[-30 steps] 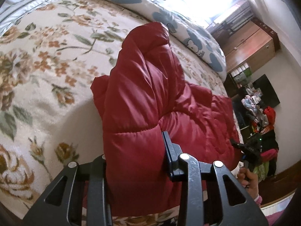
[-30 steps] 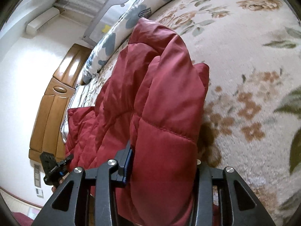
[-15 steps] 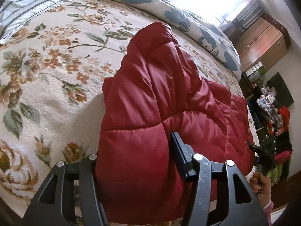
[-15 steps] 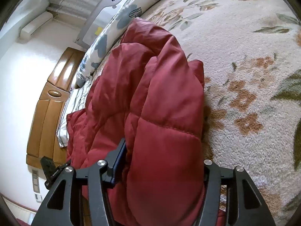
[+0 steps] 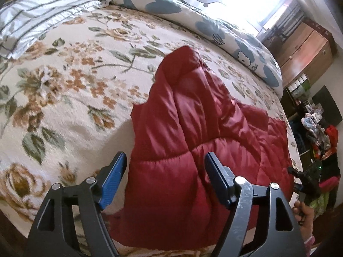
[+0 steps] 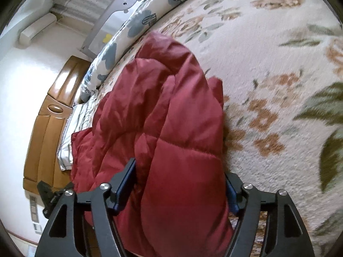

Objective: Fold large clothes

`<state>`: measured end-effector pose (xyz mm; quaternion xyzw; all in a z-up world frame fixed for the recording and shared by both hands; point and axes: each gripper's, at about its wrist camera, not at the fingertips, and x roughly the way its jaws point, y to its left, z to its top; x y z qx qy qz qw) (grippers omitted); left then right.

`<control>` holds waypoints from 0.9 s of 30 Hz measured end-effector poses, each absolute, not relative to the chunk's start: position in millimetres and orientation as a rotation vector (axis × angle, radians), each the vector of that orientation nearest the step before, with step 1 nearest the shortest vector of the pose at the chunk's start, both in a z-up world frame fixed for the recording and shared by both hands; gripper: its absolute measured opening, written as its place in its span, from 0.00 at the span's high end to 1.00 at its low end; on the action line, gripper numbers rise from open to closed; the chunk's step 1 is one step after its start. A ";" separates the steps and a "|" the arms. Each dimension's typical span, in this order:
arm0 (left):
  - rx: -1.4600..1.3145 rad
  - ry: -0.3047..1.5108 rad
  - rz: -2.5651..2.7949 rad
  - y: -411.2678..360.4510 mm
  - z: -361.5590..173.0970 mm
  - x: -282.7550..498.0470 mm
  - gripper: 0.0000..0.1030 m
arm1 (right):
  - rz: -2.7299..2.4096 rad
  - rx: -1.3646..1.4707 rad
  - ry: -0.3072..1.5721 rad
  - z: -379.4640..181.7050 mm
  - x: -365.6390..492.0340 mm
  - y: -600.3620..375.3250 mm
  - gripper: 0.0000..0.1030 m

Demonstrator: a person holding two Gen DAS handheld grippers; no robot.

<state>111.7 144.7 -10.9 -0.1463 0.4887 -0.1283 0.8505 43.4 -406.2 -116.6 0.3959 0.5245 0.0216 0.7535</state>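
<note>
Jacket (image 5: pixel 193 132) folded into a lump on bed (image 5: pixel 64 81), unfinished; left tool (image 5: pixel 165 177) wide open w/ nothing gripped, right tool (image 6: pixel 180 184) clamps jacket edge.

Our left tongs (image 5: pixel 165 180) are spread wide, both blue pads showing. Our right tongs (image 6: pixel 180 184) seem squeezed on something thick, though one pad is mostly hidden. Our right hand (image 5: pixel 304 213) grips its handle.

A home bedroom: floral-blanketed bed (image 5: pixel 70 81), wooden headboard (image 6: pixel 42 132), wooden dresser (image 5: pixel 304 49) by the window.
</note>
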 end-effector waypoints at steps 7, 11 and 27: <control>-0.252 1.031 -0.266 128.1 -2.8 133.6 0.27 | 0.009 0.776 1.122 -103.4 63.8 -410.2 0.21; -0.204 1.041 -0.244 116.1 -2.1 149.5 0.27 | 0.007 0.738 1.116 -102.3 85.3 -413.3 0.20; -0.150 1.060 -0.197 88.6 -0.2 181.5 0.81 | 0.001 0.555 1.077 -95.5 131.7 -397.5 0.77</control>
